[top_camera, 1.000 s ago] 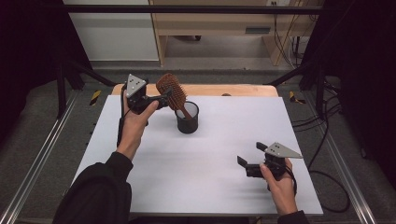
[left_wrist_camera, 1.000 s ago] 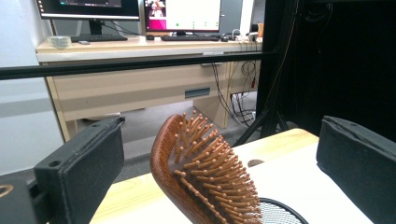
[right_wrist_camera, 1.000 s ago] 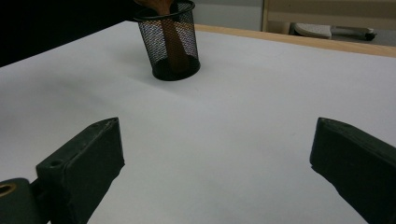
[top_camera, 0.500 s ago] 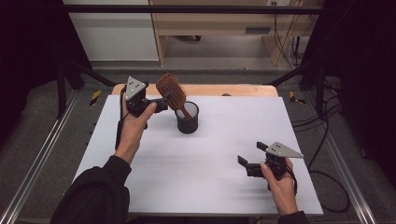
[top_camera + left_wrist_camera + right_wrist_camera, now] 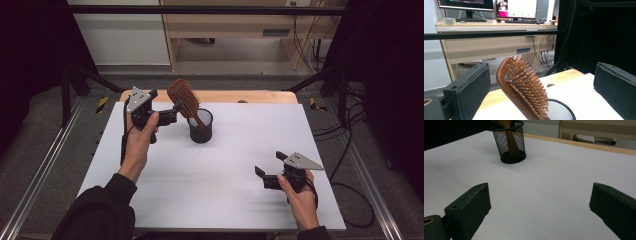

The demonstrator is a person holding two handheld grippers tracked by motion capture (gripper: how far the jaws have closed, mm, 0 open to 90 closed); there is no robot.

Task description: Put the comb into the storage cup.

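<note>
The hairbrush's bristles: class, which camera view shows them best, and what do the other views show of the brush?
The left gripper view: the hairbrush stands close between the open jaws, each bristle distinct. The high view shows the brush small, leaning out of the mesh cup by the left gripper. The right gripper view shows its handle through the mesh.

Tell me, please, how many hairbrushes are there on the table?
1. The wooden hairbrush stands handle-down in the black mesh cup, at the far left of the table. Nothing seems hidden.
</note>
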